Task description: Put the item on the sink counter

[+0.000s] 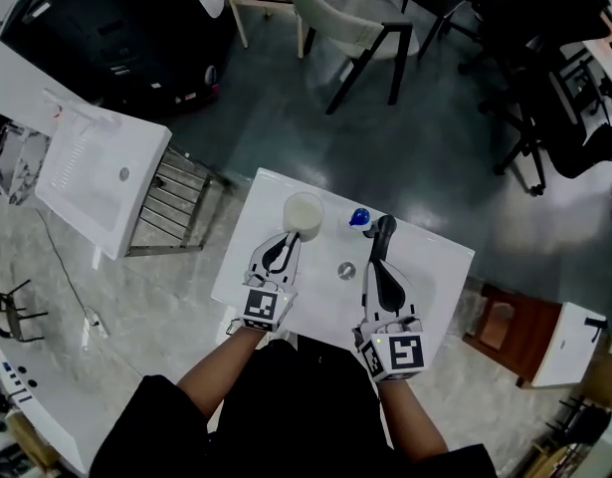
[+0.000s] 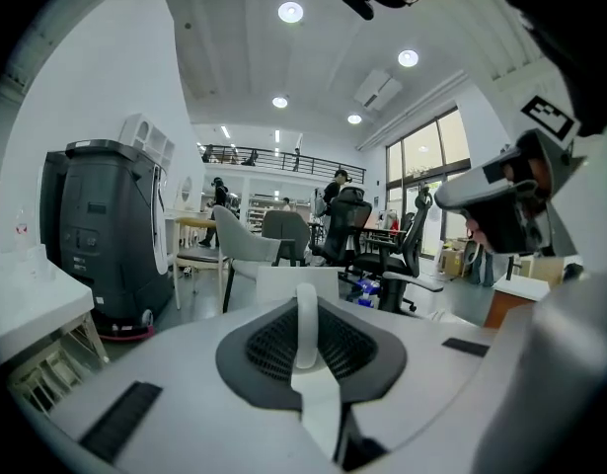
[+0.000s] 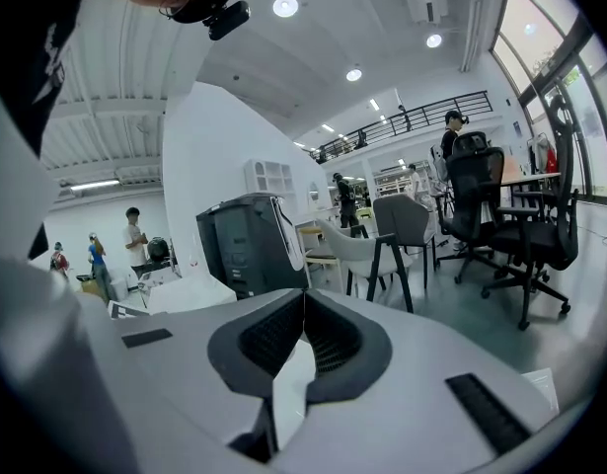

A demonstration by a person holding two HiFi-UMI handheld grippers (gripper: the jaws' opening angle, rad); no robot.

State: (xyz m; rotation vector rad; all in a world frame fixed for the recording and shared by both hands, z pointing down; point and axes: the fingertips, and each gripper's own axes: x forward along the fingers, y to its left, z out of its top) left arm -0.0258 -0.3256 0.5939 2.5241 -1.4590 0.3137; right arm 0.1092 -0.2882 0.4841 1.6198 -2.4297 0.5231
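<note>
Your left gripper (image 1: 290,239) pinches the cup (image 1: 305,213) by the far edge of the counter (image 1: 440,267). Your right gripper (image 1: 383,229) is closed and empty. Letting go seems next.

Counter (image 1: 425,267): white, smooth, glossy, ceramic look. Drain (image 1: 346,270): bright metal. Cup (image 1: 304,214): white, smooth, fairly matt; plastic or ceramic, can't tell. Small blue object (image 1: 360,217): glossy. Left gripper (image 1: 289,239) and right gripper (image 1: 385,229): matt light-grey plastic shells, with black pads (image 2: 268,344) that are finely ribbed and rubbery-looking. Floor (image 1: 385,157): grey, smooth, slight sheen. Rack (image 1: 171,202): bare metal bars.
</note>
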